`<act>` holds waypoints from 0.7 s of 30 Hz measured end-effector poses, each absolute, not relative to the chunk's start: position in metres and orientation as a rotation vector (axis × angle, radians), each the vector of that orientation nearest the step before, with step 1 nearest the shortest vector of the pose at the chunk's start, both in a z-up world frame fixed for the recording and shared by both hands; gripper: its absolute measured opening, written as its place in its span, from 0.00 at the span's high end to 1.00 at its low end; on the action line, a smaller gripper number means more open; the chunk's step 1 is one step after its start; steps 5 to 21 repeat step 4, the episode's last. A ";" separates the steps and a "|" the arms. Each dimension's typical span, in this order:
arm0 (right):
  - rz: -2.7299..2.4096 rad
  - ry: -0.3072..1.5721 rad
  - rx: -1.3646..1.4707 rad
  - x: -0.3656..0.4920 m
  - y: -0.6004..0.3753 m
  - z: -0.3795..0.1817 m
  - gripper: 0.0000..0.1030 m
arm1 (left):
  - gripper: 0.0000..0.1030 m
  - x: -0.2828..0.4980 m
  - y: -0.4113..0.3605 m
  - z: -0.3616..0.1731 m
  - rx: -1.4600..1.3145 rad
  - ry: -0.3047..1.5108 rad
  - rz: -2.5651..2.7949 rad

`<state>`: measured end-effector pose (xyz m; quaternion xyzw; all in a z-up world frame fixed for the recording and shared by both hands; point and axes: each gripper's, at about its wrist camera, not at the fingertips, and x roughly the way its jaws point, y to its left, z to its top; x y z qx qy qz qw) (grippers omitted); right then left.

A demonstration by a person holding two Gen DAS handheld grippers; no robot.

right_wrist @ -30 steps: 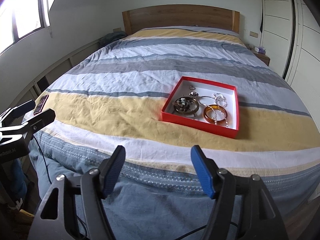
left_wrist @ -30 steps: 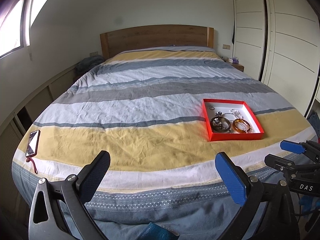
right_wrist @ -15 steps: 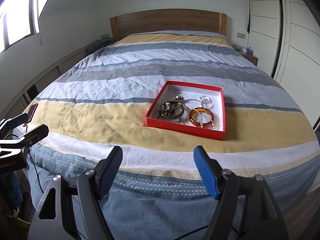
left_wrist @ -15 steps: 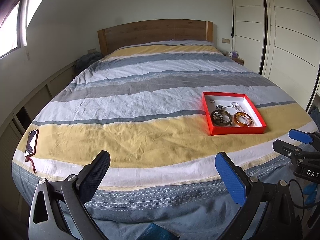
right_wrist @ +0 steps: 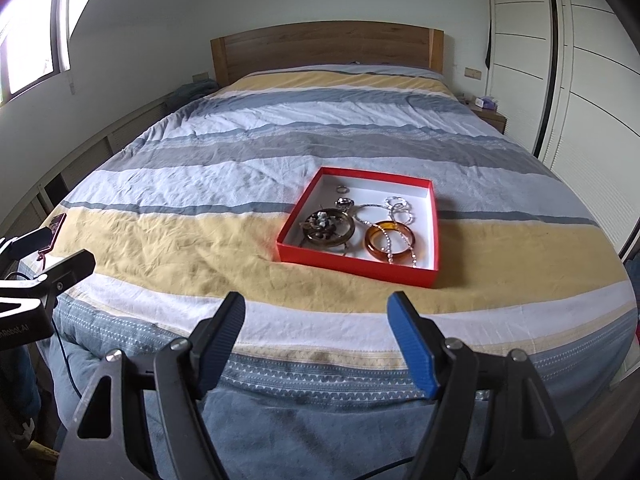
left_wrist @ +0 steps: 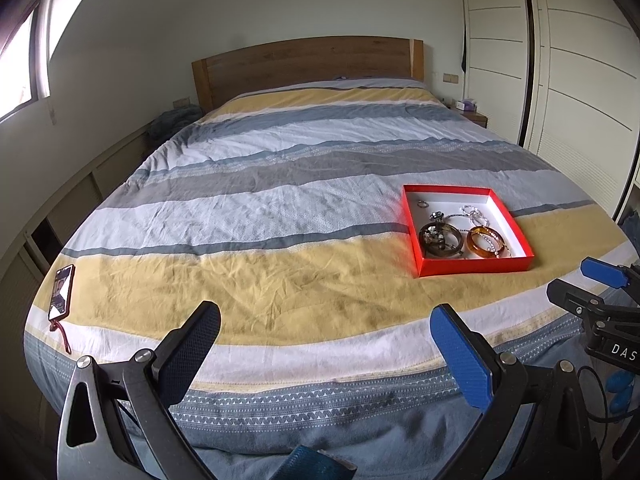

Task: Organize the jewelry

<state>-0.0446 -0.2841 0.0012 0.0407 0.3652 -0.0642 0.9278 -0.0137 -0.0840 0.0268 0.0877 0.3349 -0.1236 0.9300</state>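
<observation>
The red tray (right_wrist: 434, 236) of jewelry (right_wrist: 360, 226) lies on the bed (right_wrist: 200, 184), ahead of the right tool (right_wrist: 316, 336) and well right of the left tool (left_wrist: 326, 354). Both tools stand apart, empty; the right is nearer.

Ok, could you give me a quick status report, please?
Left tongs and right tongs open, empty. Jewelry in red tray on bed, untouched. Nothing in the way.

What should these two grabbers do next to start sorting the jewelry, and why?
Probably move the right gripper forward over the red box toward the amber bangle. Both it and the left gripper hang at the foot of the bed with jaws open and empty, and the box lies nearer the right one.
</observation>
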 end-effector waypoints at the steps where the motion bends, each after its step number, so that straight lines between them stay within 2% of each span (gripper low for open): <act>1: -0.132 0.751 0.084 -0.044 -0.285 0.001 0.30 | 0.00 -0.013 -0.085 0.027 0.182 0.686 -0.256; 21: -0.137 0.758 0.087 -0.041 -0.287 -0.001 0.30 | 0.00 -0.009 -0.089 0.029 0.184 0.687 -0.263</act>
